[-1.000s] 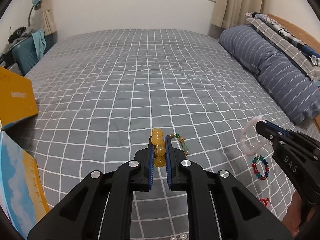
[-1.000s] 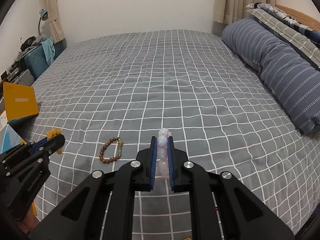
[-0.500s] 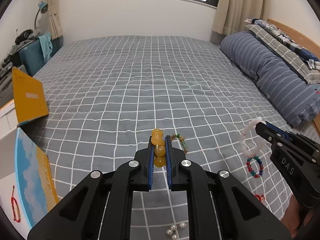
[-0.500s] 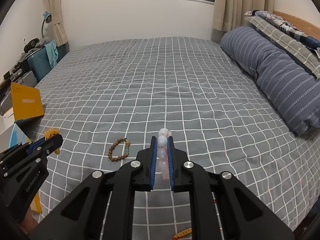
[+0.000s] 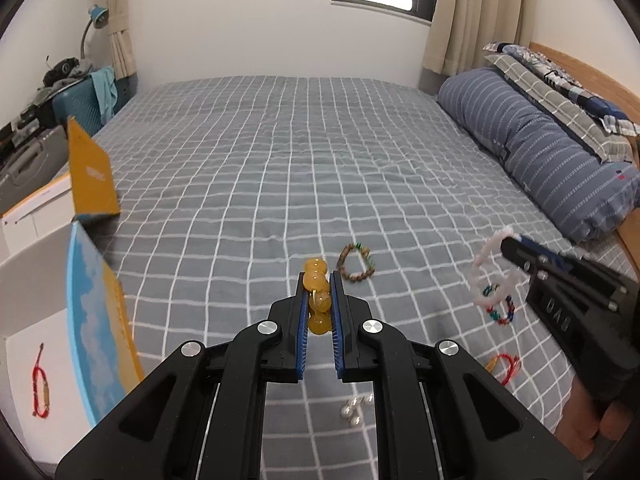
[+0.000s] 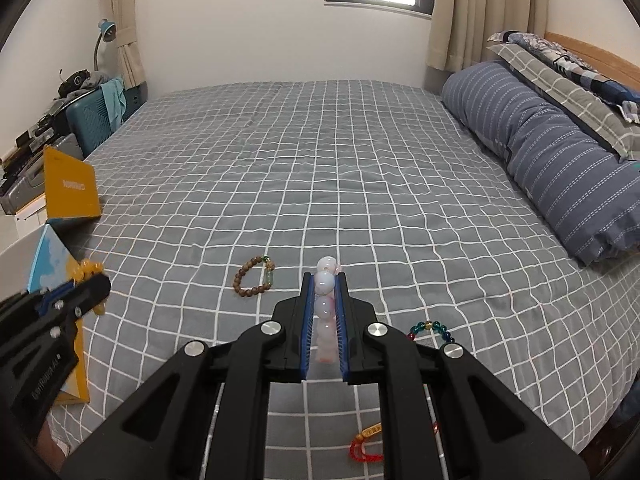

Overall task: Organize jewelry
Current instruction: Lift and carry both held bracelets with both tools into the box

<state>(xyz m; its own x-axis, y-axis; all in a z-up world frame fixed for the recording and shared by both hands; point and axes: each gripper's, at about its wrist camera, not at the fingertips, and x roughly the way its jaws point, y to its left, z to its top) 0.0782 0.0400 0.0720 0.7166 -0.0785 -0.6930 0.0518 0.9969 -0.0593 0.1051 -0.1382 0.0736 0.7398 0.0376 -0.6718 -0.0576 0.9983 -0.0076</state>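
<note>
My left gripper [image 5: 319,305] is clenched on an amber bracelet [image 5: 317,295], my right gripper [image 6: 325,314] on a pale pink bracelet [image 6: 325,304]. Both hang above the bed [image 5: 280,168], probably bound for the white box [image 5: 28,320] at my left.

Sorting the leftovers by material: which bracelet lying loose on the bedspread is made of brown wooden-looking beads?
The brown bead bracelet with green beads on one side, lying just beyond the left gripper. The other loose ones are multicoloured and red cord.
</note>
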